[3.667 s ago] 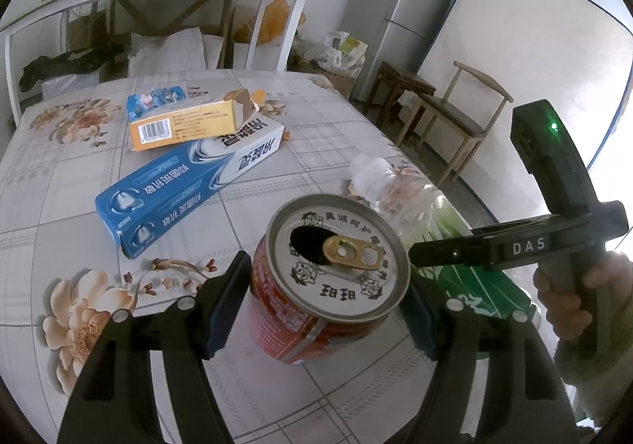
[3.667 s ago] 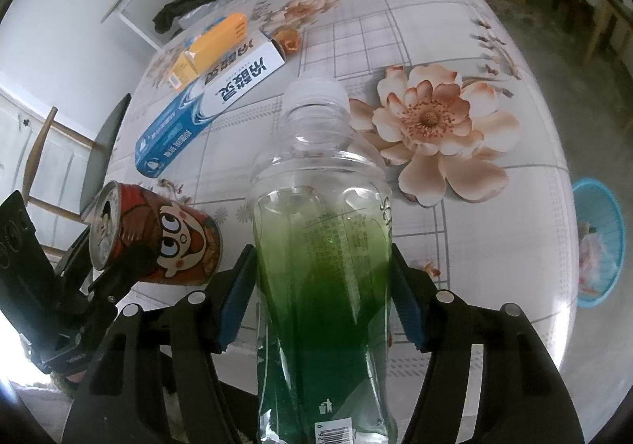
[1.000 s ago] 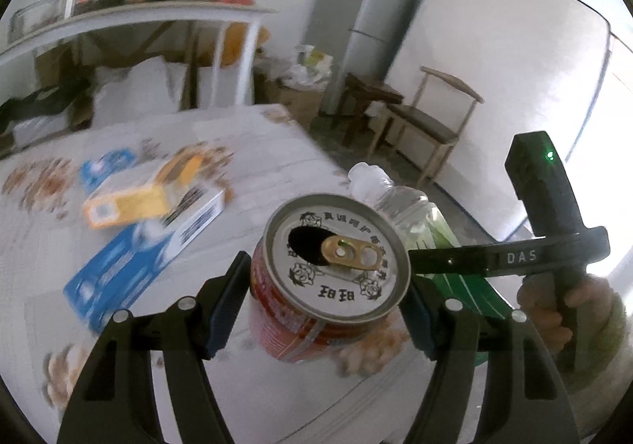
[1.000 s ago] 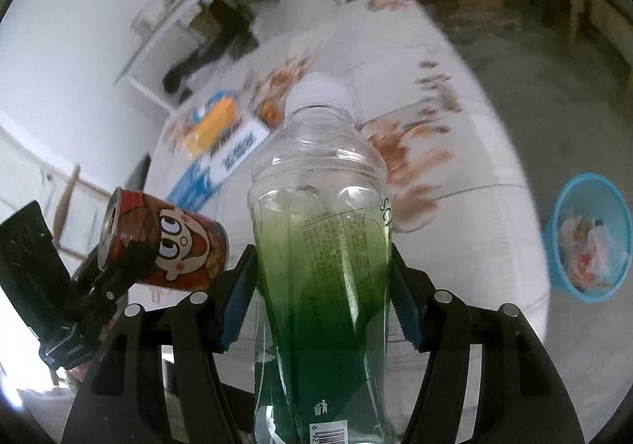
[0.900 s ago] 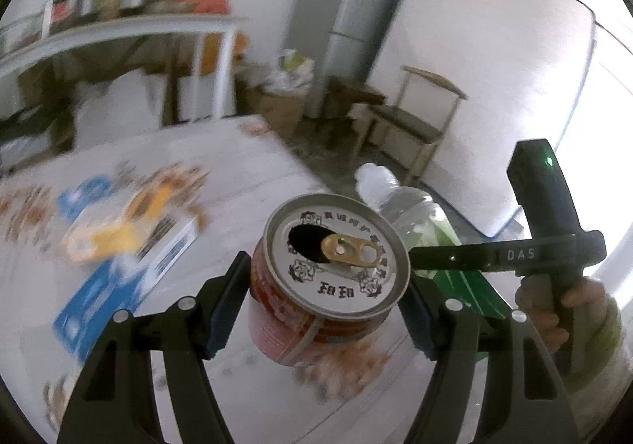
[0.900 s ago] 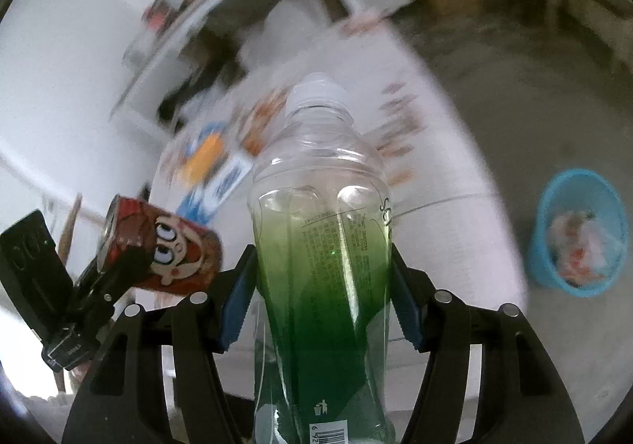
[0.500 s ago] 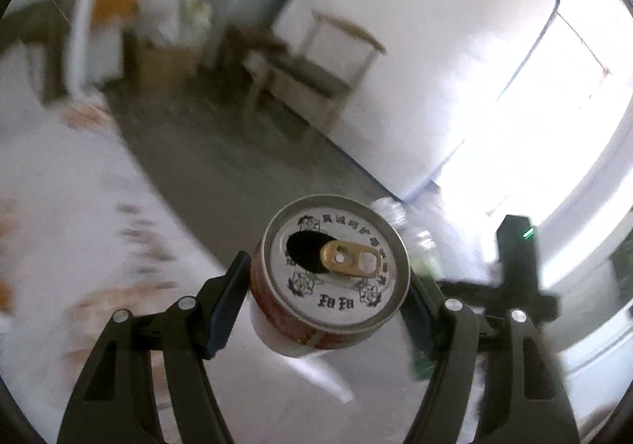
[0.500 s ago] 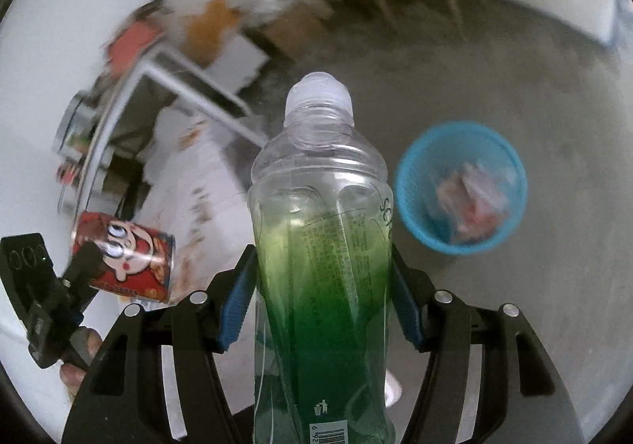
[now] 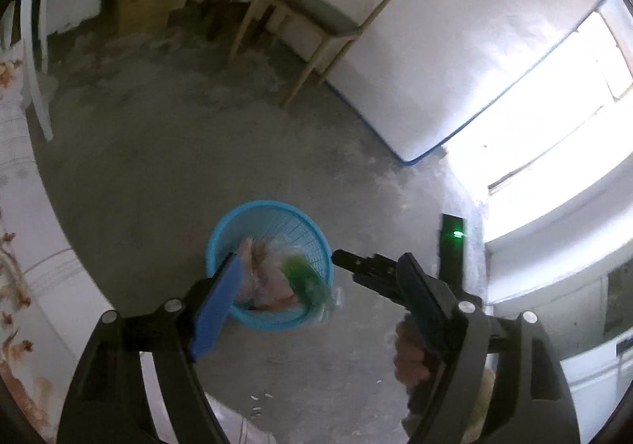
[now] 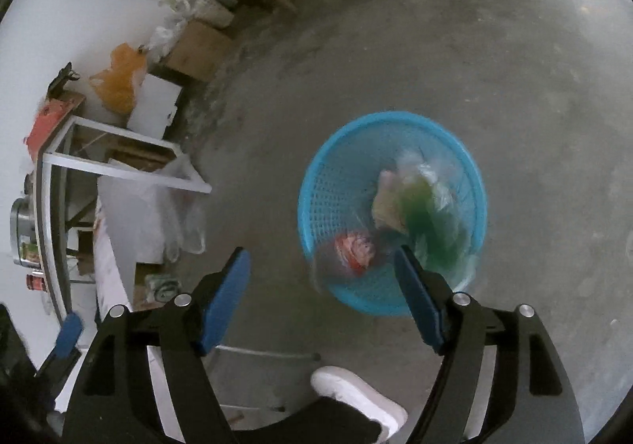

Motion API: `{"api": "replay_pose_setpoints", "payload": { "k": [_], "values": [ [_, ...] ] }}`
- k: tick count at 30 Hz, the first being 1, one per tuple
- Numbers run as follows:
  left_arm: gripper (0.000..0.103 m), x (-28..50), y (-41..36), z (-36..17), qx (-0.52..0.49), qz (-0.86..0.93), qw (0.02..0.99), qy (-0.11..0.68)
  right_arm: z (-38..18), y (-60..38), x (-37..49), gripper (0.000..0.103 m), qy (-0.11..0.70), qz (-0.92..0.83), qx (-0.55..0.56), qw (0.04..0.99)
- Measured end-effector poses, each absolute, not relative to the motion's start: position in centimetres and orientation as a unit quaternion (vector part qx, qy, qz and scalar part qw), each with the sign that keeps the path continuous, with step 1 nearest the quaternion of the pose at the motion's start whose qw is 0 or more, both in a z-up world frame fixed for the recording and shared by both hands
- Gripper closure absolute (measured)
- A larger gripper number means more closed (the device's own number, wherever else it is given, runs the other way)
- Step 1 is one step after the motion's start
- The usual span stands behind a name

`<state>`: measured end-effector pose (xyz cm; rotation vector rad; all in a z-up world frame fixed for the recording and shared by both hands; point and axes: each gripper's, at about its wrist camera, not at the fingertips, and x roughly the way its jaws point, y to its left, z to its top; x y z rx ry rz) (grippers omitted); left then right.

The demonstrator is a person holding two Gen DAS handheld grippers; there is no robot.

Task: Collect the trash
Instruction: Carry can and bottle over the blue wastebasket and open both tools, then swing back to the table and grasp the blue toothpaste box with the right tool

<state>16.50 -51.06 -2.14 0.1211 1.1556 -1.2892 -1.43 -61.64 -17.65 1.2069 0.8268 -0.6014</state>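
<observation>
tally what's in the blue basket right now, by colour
Green: 1, the bottle
Red: 1, the can
Pale or clear: crumpled wrappers and bags, too blurred to separate, counted as 1 heap
Total: 3 in the blue basket

A wooden chair stands near a cardboard box.

Bare concrete floor, wooden chair, bright window, white walls
</observation>
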Motion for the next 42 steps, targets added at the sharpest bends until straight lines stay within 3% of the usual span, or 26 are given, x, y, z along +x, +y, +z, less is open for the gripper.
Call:
{"api": "replay_pose_setpoints", "payload": {
  "k": [10,15,24,30,37,42],
  "values": [
    [0.024,18.0,-39.2,2.4,0.006,-0.578,0.678,0.454,-16.6,-57.5,-5.1,0.031,0.376,-0.258,0.522,0.721],
    [0.022,17.3,-31.0,4.0,-0.005,-0.561,0.713,0.420,-13.0,-54.3,-5.1,0.031,0.389,-0.243,0.469,0.754],
    [0.020,17.0,-12.7,2.2,-0.022,-0.421,0.810,0.408,-1.2,-44.7,3.0,0.023,0.378,-0.104,0.324,0.861],
    [0.020,17.9,-1.5,1.3,-0.085,-0.322,0.857,0.393,2.4,-35.9,11.8,0.023,0.379,0.041,0.280,0.881],
    [0.019,22.9,1.7,-0.4,-0.131,-0.286,0.863,0.395,2.2,-26.3,19.7,0.023,0.415,0.165,0.297,0.844],
    [0.019,29.1,-0.1,-4.0,-0.133,-0.284,0.837,0.448,0.9,-22.4,21.5,0.025,0.449,0.181,0.316,0.816]
  ]
}}
